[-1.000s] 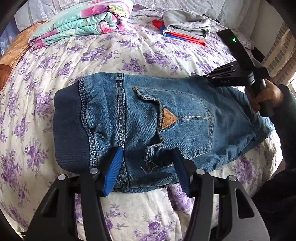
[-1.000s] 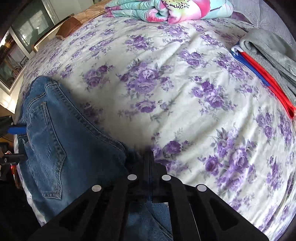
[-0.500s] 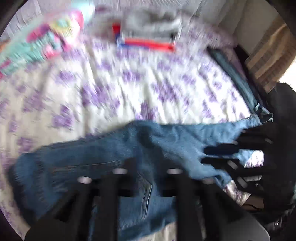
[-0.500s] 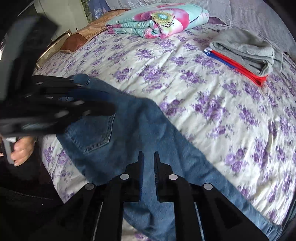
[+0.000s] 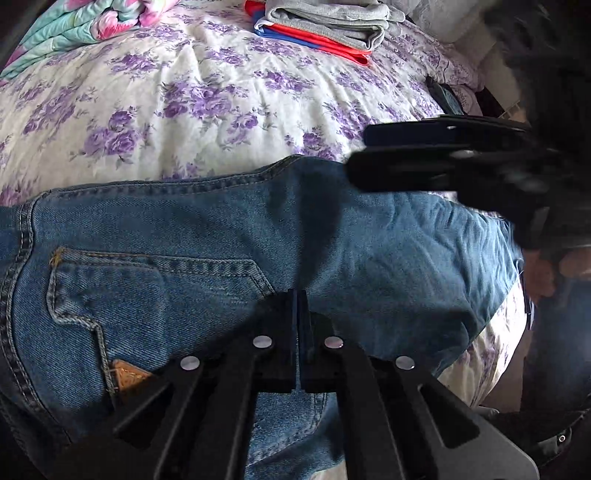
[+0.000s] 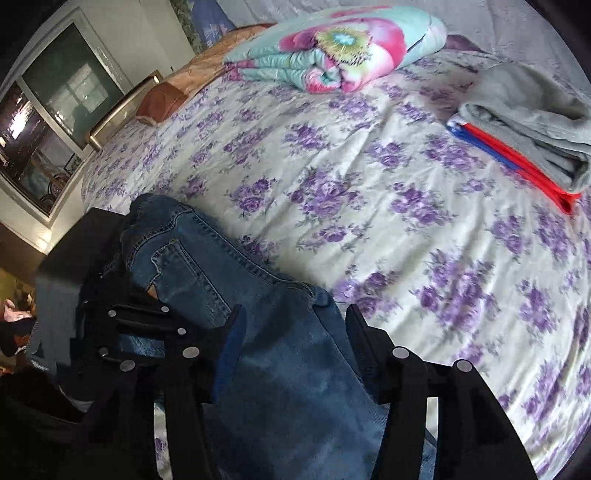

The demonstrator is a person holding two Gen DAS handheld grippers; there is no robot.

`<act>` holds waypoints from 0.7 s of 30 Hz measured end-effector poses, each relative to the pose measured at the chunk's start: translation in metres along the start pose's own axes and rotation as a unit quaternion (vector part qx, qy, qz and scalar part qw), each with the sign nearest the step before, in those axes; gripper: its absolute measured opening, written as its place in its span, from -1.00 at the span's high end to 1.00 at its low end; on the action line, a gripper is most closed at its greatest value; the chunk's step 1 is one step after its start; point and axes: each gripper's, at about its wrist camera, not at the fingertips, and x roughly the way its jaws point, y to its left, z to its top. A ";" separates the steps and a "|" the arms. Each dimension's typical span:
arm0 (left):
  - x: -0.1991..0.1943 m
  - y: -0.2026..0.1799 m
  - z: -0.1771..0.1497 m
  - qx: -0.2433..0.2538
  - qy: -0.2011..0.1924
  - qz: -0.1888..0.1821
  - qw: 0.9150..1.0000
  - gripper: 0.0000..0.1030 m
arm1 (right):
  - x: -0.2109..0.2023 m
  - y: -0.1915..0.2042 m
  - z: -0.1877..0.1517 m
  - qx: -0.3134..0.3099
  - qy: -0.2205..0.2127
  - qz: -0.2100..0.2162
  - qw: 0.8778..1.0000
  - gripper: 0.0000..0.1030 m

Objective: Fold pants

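Blue denim pants (image 5: 229,258) lie across the near edge of the bed, back pocket and brown leather patch (image 5: 127,376) facing up. My left gripper (image 5: 298,295) is shut, its tips on the denim; whether cloth is pinched between them is hidden. My right gripper (image 6: 291,314) is open, its fingers straddling the pants (image 6: 280,369) just above the cloth. It also shows in the left wrist view (image 5: 424,162) as a dark shape over the pants' right part. The left gripper shows at the left of the right wrist view (image 6: 147,325).
The bed has a white sheet with purple flowers (image 5: 207,96). A folded grey garment on red and blue clothes (image 5: 325,26) lies at the far side. A folded floral quilt (image 6: 332,48) lies at the head. A window (image 6: 55,110) is on the left.
My left gripper went from open to shut and moved right along the pants. My right gripper opened and now straddles the denim. The pants shifted on the bed.
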 end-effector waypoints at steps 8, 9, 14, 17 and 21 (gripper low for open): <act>-0.019 -0.012 -0.003 0.027 -0.007 -0.047 0.999 0.98 | 0.005 0.017 0.014 0.004 -0.010 -0.074 0.997 0.95; -0.022 -0.017 -0.002 0.034 -0.012 -0.042 0.998 0.98 | 0.006 0.017 0.018 0.000 -0.003 -0.072 0.997 0.96; 0.017 -0.015 0.000 0.036 0.026 -0.006 0.999 0.96 | 0.048 -0.005 0.021 0.020 0.031 -0.066 0.997 0.96; 0.018 -0.004 0.002 0.016 0.024 -0.033 0.999 0.97 | 0.052 -0.012 0.024 0.034 0.027 -0.049 0.998 0.95; 0.016 -0.004 0.005 0.009 0.028 -0.034 0.999 0.98 | 0.041 -0.008 0.022 0.029 0.017 -0.043 0.999 0.88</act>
